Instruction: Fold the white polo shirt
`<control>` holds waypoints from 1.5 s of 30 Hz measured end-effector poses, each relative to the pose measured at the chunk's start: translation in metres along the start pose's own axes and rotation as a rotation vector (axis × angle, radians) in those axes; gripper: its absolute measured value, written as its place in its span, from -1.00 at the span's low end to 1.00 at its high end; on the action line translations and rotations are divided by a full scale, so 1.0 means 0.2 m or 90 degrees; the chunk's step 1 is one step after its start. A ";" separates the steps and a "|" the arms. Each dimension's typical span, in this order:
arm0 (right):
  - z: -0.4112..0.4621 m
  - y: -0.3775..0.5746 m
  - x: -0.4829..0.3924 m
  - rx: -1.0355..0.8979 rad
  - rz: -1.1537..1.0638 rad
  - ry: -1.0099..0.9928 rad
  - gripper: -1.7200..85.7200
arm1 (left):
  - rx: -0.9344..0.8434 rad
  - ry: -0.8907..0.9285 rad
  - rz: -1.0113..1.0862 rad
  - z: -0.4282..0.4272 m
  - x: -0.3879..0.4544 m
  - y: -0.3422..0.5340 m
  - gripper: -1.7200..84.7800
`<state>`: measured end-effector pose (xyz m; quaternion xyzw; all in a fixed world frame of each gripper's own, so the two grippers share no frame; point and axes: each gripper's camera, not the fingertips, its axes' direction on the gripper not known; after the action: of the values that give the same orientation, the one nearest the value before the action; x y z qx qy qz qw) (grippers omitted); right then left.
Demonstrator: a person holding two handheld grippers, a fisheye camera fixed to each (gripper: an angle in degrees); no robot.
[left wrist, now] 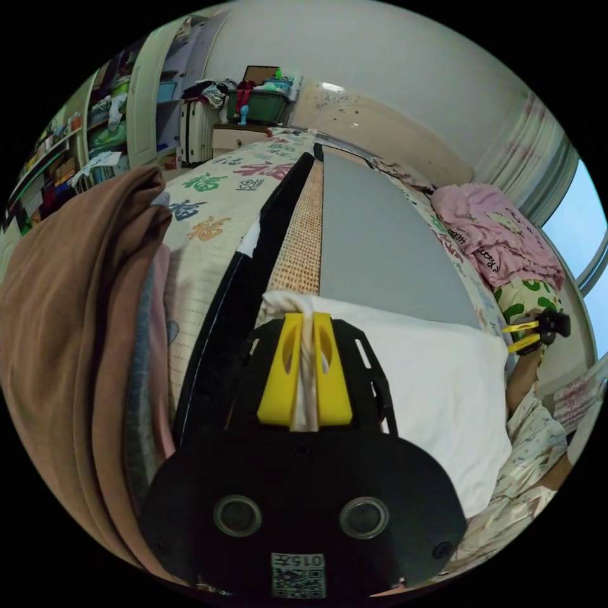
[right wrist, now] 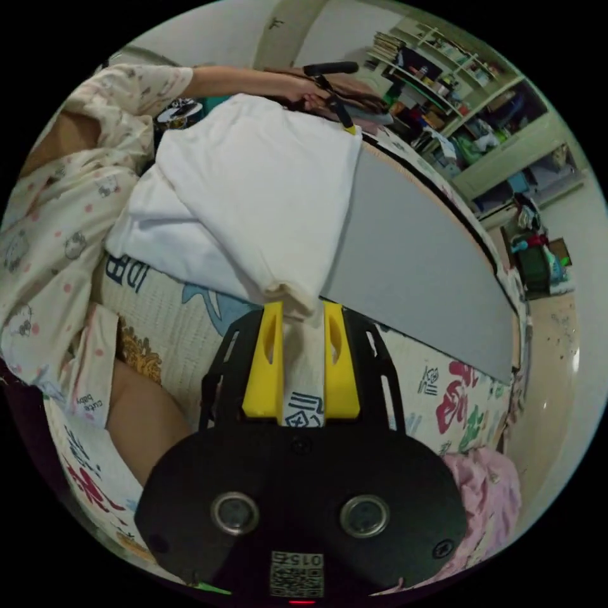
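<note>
The white polo shirt (left wrist: pixel 437 392) lies folded across the near end of a grey board (left wrist: pixel 380 240) on the bed. My left gripper (left wrist: pixel 305 320) is shut on a bunched corner of the shirt, and cloth fills the gap between its yellow jaws. In the right gripper view the shirt (right wrist: pixel 253 190) spreads away from my right gripper (right wrist: pixel 303 311). That gripper's jaws stand apart, with a shirt corner just at their tips and patterned bedsheet showing between them. The left gripper (right wrist: pixel 345 123) sits at the shirt's far corner, held by a hand. The right gripper (left wrist: pixel 524 335) also appears beyond the shirt's other edge.
A brown cloth pile (left wrist: pixel 82 316) rises close beside the left gripper. A pink garment (left wrist: pixel 494 234) lies on the patterned bedsheet (left wrist: pixel 215 209) past the board. The person in printed pyjamas (right wrist: pixel 57 209) stands against the bed edge. Shelves (right wrist: pixel 456 82) and boxes line the far wall.
</note>
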<state>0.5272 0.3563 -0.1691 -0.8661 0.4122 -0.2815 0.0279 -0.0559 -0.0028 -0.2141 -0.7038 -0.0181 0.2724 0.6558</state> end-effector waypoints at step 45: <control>0.01 -0.88 -0.51 0.178 -0.260 -0.013 -0.73 | 0.211 0.048 -0.068 0.05 0.65 1.92 -0.76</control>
<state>0.6005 0.5463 -0.1674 -0.9219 0.1853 -0.3271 0.0939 -0.0767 0.0033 -0.6192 -0.5936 0.0144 0.2101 0.7767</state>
